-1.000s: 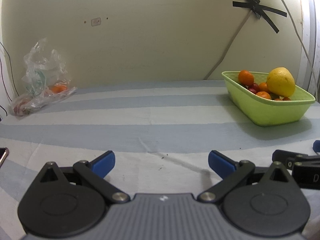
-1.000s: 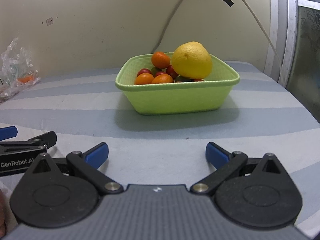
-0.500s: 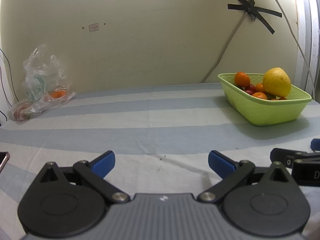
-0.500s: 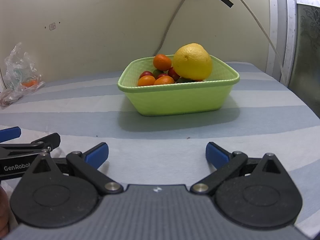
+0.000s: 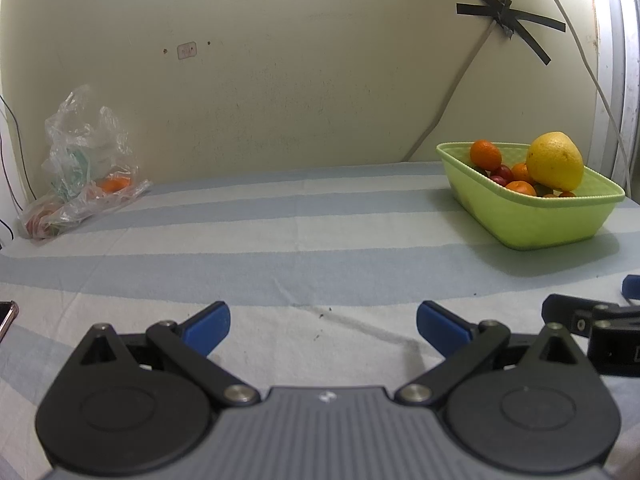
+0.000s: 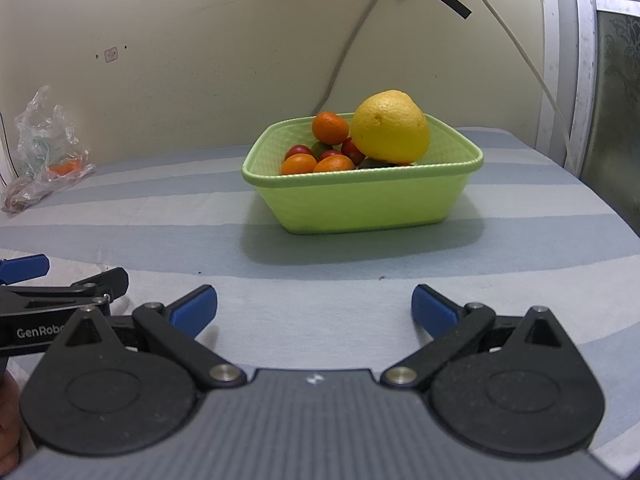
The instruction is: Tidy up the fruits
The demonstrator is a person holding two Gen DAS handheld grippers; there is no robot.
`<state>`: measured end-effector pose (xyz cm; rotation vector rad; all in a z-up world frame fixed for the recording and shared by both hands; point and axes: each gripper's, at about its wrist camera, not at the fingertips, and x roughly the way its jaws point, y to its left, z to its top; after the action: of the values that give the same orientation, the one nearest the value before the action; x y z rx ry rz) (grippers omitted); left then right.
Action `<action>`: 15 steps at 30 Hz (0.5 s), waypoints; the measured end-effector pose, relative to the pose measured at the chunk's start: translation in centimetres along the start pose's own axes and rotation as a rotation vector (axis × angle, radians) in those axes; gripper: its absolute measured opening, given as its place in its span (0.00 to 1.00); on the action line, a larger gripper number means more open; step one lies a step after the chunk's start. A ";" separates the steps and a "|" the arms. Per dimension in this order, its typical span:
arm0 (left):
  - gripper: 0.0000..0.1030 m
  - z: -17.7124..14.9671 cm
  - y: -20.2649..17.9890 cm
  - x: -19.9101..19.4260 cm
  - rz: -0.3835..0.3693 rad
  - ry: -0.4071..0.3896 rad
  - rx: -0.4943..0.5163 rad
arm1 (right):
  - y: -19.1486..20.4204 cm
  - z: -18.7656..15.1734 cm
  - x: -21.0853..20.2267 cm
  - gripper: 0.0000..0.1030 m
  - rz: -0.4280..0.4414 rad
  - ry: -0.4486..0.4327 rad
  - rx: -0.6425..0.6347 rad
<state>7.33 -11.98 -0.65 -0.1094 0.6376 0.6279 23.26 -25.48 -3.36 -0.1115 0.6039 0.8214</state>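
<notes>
A light green basket stands on the striped cloth straight ahead in the right wrist view and at the right in the left wrist view. In it lie a big yellow citrus fruit, several small oranges and small red fruits. My right gripper is open and holds nothing, well short of the basket. My left gripper is also open over bare cloth, left of the basket. Each gripper shows at the other view's edge.
A crumpled clear plastic bag with an orange fruit inside lies at the far left by the wall. A cable taped to the wall runs down behind the basket. A phone corner shows at the left edge.
Both views have shifted slightly; the basket sits a little lower and farther off in each. Both grippers stay open and nothing was taken hold of.
</notes>
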 end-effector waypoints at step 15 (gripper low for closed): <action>1.00 -0.1 -0.1 0.0 -0.003 -0.002 0.007 | 0.1 -0.1 -0.4 1.00 0.007 -0.020 -0.003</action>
<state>7.35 -12.12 -0.77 -0.1027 0.6379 0.6230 22.93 -25.68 -3.18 -0.1038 0.5849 0.8287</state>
